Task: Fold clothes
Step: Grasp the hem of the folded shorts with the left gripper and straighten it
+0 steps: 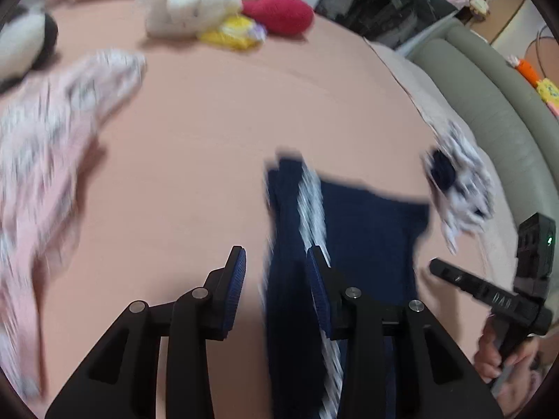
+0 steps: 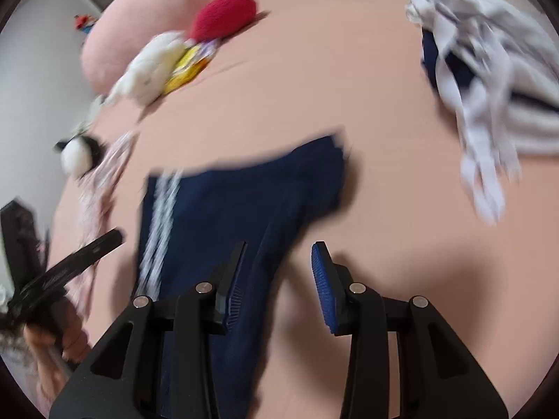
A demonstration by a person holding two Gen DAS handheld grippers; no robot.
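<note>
We're hovering both grippers, left gripper [image 1: 276, 262] and right gripper [image 2: 279, 255], jaws apart and gripping nothing, over the navy shorts [image 1: 367, 237] lying near the bed's [image 1: 209, 139] front edge, probably lining up 2 grabs.

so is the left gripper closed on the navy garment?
No, the left gripper is open, fingers apart above the navy garment.
</note>
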